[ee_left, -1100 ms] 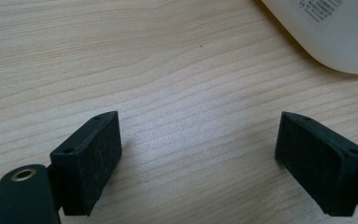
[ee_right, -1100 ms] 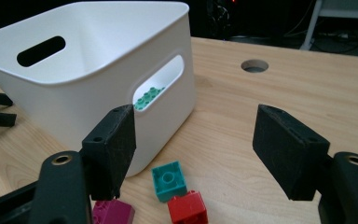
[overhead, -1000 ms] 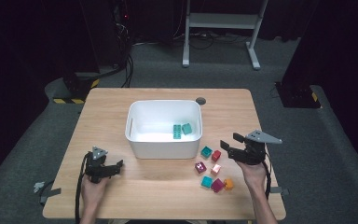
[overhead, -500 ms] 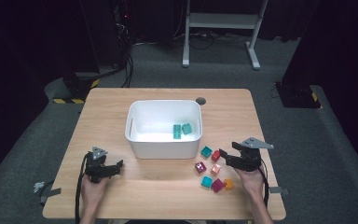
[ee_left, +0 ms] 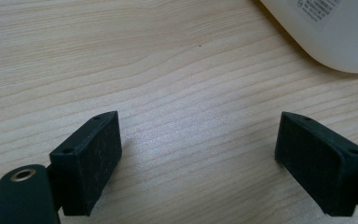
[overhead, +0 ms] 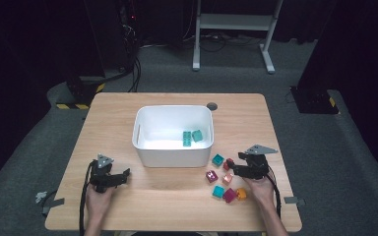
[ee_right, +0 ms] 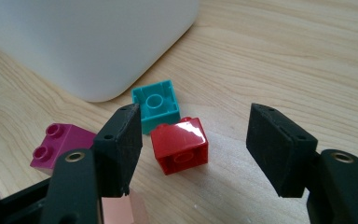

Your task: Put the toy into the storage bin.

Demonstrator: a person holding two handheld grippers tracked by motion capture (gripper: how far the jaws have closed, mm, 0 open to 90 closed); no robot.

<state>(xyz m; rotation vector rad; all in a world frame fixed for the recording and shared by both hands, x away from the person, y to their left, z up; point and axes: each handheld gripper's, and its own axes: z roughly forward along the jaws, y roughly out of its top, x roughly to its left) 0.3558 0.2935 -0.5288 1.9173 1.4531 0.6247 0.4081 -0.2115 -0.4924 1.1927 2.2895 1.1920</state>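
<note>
Red brick [ee_right: 180,144] between closing gripper [ee_right: 193,151] jaws, untouched, teal brick [ee_right: 156,104] behind

A wooden table [overhead: 285,123] carries a white tub [overhead: 173,147] and loose coloured bricks [overhead: 218,160] just beside it.

Two handheld black grippers, left gripper [overhead: 109,178] and right gripper [overhead: 246,169], grey three-cornered plate on each, thick rectangular jaw pads, brass-coloured rivets, black cables trailing, bare forearms

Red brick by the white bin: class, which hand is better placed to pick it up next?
Right. The right tongs stand open around the red brick, while the left tongs sit over bare table, far across.
</note>
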